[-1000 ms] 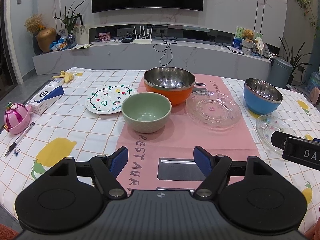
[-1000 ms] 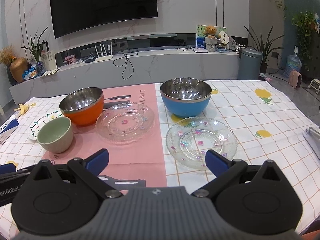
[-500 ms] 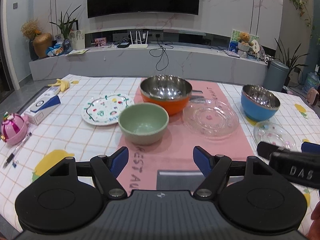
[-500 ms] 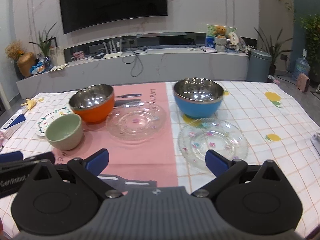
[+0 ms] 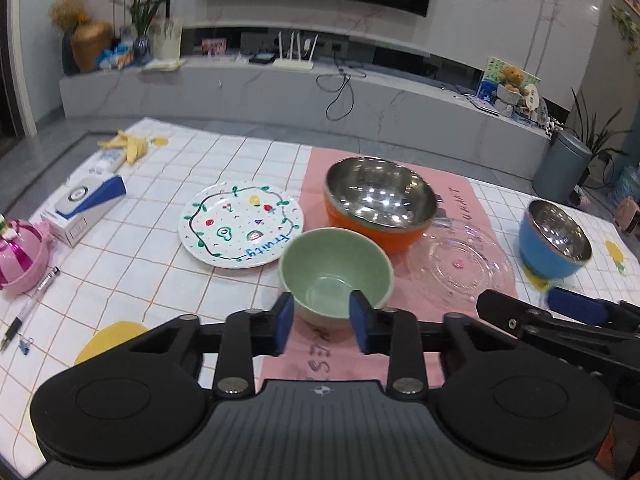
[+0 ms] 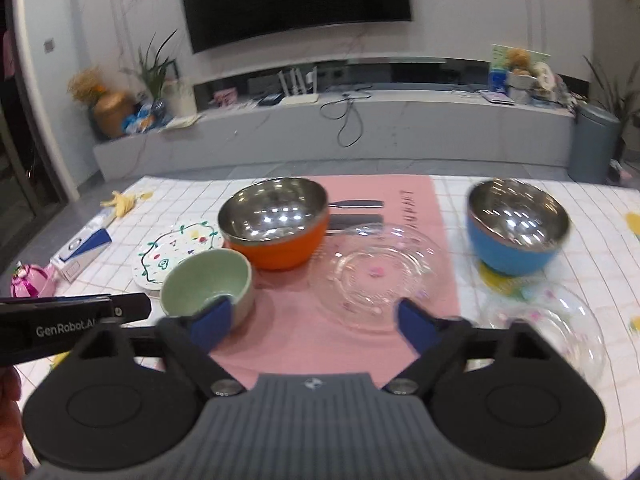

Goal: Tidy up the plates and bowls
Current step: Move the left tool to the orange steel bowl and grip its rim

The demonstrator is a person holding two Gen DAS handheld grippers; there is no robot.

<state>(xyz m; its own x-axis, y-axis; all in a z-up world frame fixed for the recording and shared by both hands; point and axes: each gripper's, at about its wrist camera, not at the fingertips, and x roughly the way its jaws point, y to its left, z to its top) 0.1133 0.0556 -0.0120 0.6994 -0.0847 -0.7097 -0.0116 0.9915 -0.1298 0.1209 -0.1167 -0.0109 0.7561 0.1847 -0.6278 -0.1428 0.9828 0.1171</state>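
A pale green bowl (image 5: pixel 335 269) stands on the pink mat. My left gripper (image 5: pixel 322 318) is open, its blue pads astride the bowl's near rim, apart from it. An orange steel-lined bowl (image 5: pixel 378 202) sits behind it, a painted white plate (image 5: pixel 240 224) to its left, a clear glass plate (image 5: pixel 460 266) to its right, and a blue bowl (image 5: pixel 554 240) farther right. My right gripper (image 6: pixel 314 322) is open above the near edge of the clear plate (image 6: pixel 380 272). A second clear plate (image 6: pixel 556 320) lies at the right. The green bowl (image 6: pixel 208 282), orange bowl (image 6: pixel 276 222) and blue bowl (image 6: pixel 516 226) show there too.
A white and blue box (image 5: pixel 86 208), a pink round toy (image 5: pixel 20 256), a pen (image 5: pixel 30 306) and a banana peel (image 5: pixel 128 144) lie at the table's left. A low TV cabinet (image 5: pixel 320 92) stands beyond the table. The right gripper's body (image 5: pixel 560 320) reaches in at the right.
My left gripper has moved forward and down to the green bowl and its jaws have narrowed. My right gripper has moved left, from over the right clear plate toward the middle one.
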